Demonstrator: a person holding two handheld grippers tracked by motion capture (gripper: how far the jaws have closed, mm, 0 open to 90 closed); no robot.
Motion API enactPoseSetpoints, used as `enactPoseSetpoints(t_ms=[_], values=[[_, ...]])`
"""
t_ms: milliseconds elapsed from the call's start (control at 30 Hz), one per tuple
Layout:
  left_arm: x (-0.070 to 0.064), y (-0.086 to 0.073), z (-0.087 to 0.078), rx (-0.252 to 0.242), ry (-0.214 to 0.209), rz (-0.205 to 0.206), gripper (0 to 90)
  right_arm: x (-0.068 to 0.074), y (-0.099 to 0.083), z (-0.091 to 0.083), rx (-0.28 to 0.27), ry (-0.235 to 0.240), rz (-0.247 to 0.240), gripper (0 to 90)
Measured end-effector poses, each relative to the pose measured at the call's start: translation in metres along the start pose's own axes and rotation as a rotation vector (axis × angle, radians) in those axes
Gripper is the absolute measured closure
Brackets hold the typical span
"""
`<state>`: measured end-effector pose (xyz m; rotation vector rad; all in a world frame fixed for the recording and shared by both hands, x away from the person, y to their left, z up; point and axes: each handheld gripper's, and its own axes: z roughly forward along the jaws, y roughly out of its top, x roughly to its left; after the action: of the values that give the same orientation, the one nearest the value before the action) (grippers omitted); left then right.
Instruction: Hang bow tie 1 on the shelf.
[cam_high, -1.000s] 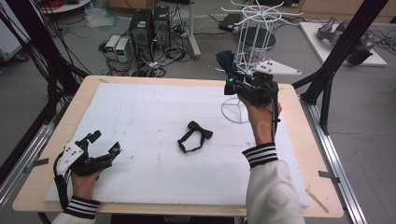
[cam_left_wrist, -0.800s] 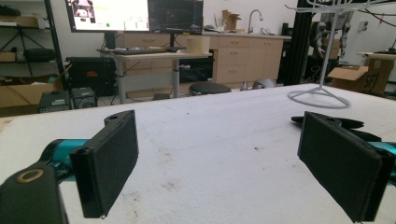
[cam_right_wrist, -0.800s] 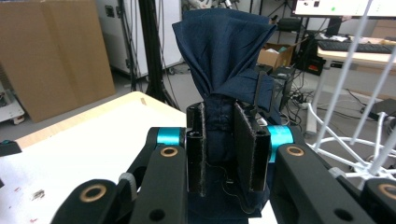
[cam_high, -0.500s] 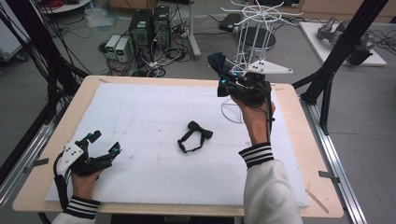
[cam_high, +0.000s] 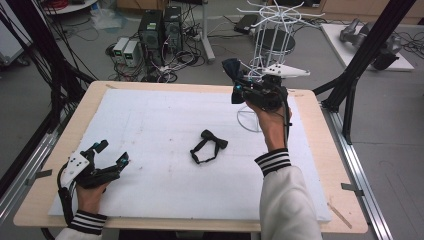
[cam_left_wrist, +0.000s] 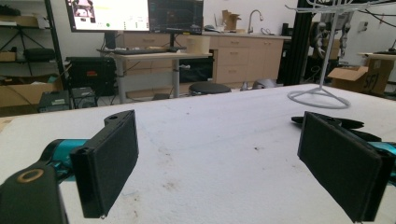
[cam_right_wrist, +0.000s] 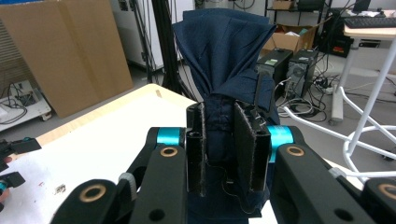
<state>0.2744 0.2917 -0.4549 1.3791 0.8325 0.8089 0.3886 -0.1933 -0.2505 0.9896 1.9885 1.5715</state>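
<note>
My right gripper (cam_high: 237, 76) is raised over the table's far right, shut on a navy bow tie (cam_high: 231, 66) that sticks up past its jaws. In the right gripper view the navy bow tie (cam_right_wrist: 224, 46) fans out above the right gripper (cam_right_wrist: 227, 113), its knot squeezed between the pads. A black bow tie (cam_high: 209, 145) with its strap lies flat near the middle of the white mat (cam_high: 150, 125). My left gripper (cam_high: 112, 152) rests at the near left, open and holding nothing. In the left gripper view the left gripper (cam_left_wrist: 219, 140) stands wide, and the black bow tie (cam_left_wrist: 348, 123) peeks from behind its right jaw.
A white wire rack (cam_high: 270, 30) stands at the far right of the table, just behind my right hand; its base ring (cam_high: 247, 120) lies on the mat. The rack (cam_left_wrist: 322, 91) also appears far off in the left gripper view. Computers and cables lie on the floor beyond the table.
My right gripper has shifted a little to the left with the navy bow tie in it, staying beside the rack. The left gripper and the black bow tie have not moved.
</note>
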Motion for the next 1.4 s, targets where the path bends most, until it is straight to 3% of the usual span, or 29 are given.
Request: enactPoseSetpoints(t_ms=[767,1400], values=[[0.0,0.0,0.0,0.002,-0.001,0.0,12.8,-0.025,-0.007,-0.005,0.018,-0.053,0.056,75.4],[0.0,0.0,0.0,-0.001,-0.001,-0.001,12.8,-0.03,-0.009,-0.004,0.027,-0.067,0.06,75.3]])
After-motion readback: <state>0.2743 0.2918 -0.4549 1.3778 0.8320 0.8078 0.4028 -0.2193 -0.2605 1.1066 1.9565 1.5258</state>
